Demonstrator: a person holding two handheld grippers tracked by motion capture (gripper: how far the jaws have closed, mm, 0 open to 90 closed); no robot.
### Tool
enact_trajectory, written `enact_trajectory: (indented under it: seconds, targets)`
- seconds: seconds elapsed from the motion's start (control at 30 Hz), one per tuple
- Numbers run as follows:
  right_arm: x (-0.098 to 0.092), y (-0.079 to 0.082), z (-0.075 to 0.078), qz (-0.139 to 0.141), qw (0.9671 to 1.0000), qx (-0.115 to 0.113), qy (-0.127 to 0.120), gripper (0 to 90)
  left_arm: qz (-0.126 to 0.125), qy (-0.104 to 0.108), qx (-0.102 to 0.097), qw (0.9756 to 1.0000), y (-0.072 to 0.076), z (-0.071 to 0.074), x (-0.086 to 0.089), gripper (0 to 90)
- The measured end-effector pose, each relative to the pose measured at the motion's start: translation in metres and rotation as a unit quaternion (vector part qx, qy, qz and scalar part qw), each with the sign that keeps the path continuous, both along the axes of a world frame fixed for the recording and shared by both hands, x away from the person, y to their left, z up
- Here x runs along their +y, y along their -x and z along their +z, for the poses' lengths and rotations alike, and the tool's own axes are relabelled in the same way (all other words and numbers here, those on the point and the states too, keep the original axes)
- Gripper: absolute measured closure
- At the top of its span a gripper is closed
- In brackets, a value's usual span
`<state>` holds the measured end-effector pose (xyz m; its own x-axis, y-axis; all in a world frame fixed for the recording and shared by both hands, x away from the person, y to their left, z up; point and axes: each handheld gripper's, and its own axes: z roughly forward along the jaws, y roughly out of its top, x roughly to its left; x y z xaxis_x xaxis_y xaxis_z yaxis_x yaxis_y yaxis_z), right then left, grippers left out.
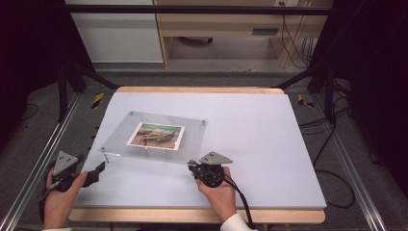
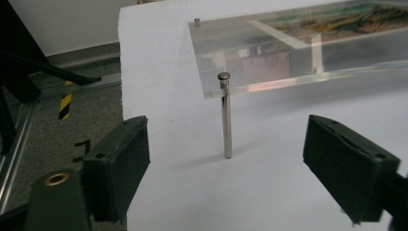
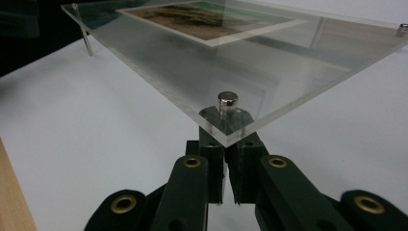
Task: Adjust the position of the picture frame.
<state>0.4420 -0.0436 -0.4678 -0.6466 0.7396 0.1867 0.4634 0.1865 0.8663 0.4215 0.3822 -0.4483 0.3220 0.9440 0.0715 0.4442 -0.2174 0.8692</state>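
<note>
Here, from the high view, a clear square acrylic frame with a colourful landscape print inside it (image 1: 156, 136) stands raised on thin metal legs over the pale lavender table sheet (image 1: 269, 139), left of centre. The left gripper (image 1: 99, 169), held in the person's left hand (image 1: 60, 199), sits just off the frame's near-left corner, apart from it. The right gripper (image 1: 194, 167), in the person's right hand (image 1: 217, 190), meets the frame's near-right corner.

In the left gripper view, the two black jaws stand wide and released, nothing pressed between them. A slim silver metal leg with a round cap (image 2: 225, 115) rises upright from the sheet, ahead of the jaws and roughly midway between them (touching neither pad). The acrylic frame's corner (image 2: 250, 62) hangs above and beyond that leg, and the print shows at the upper right.

In the right gripper view, the jaws are clenched together directly under the near corner of the acrylic frame (image 3: 231, 72). A short silver cap of a corner leg (image 3: 227, 101) pokes up through the plate right above the fingertips (image 3: 211, 139); the leg below it runs down between the closed pads, which grip it. Another leg (image 3: 86, 36) stands at the far-left corner.
</note>
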Motion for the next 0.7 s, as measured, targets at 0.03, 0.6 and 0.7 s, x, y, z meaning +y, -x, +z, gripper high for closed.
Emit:
enact_trajectory:
  seconds: [0.03, 0.6, 0.7]
  targets:
    - [-0.001, -0.001, 0.001, -0.001, 1.0, -0.002, -0.003, 85.2, 0.0, 0.001, 0.003, 1.0, -0.001, 0.0, 0.0, 18.6]
    - [-0.007, -0.011, 0.014, -0.009, 0.9979, 0.046, -0.045, 85.3, -0.016, 0.032, -0.028, 0.999, -0.032, -0.008, -0.009, 62.5]
    - [-0.007, -0.011, 0.015, -0.01, 0.9979, 0.048, -0.042, 85.3, -0.02, 0.03, -0.038, 0.9986, -0.034, -0.008, -0.01, 67.8]
